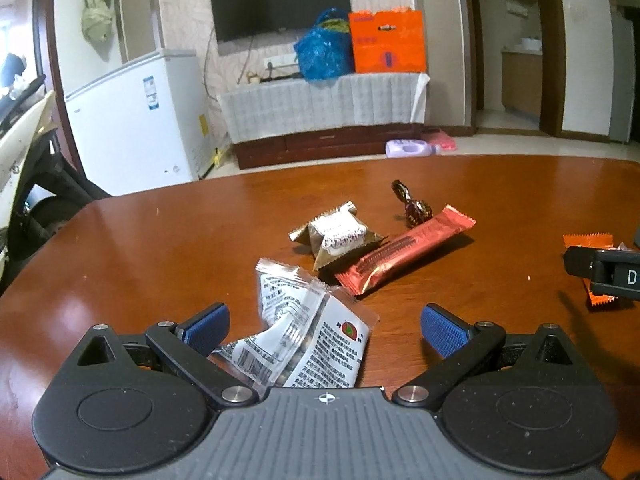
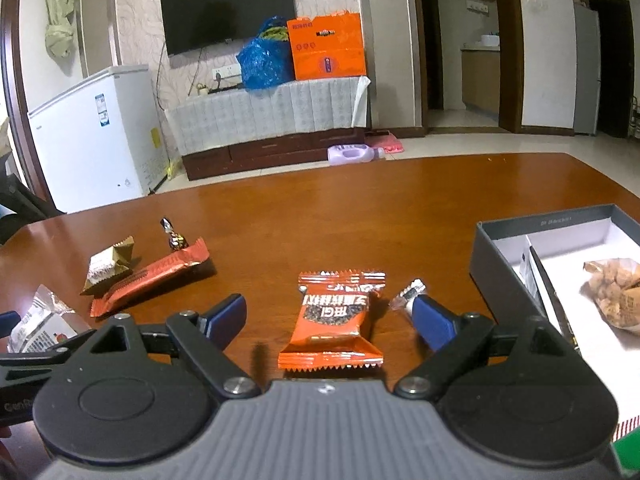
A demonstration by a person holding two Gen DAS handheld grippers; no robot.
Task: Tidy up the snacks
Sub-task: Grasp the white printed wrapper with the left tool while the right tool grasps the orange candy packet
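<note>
My left gripper [image 1: 325, 327] is open low over the brown table [image 1: 160, 240], and a white printed snack packet [image 1: 308, 336] lies between its blue pads, nearer the left one. Beyond lie a gold-and-white packet [image 1: 340, 238], a red bar [image 1: 404, 254] and a dark wrapped candy [image 1: 412, 204]. My right gripper [image 2: 330, 318] is open too, with an orange packet [image 2: 334, 322] on the table between its pads, untouched. A small clear-wrapped sweet [image 2: 406, 296] lies by its right pad. The grey box [image 2: 500, 248] on the right holds a bag of brown snacks [image 2: 616, 296].
The box has a divider and white floor space around the bag. In the right wrist view the red bar [image 2: 150, 278], gold packet [image 2: 106, 266] and dark candy [image 2: 174, 234] lie to the left. A white freezer [image 2: 96, 136] and covered cabinet [image 2: 272, 112] stand beyond the table's far edge.
</note>
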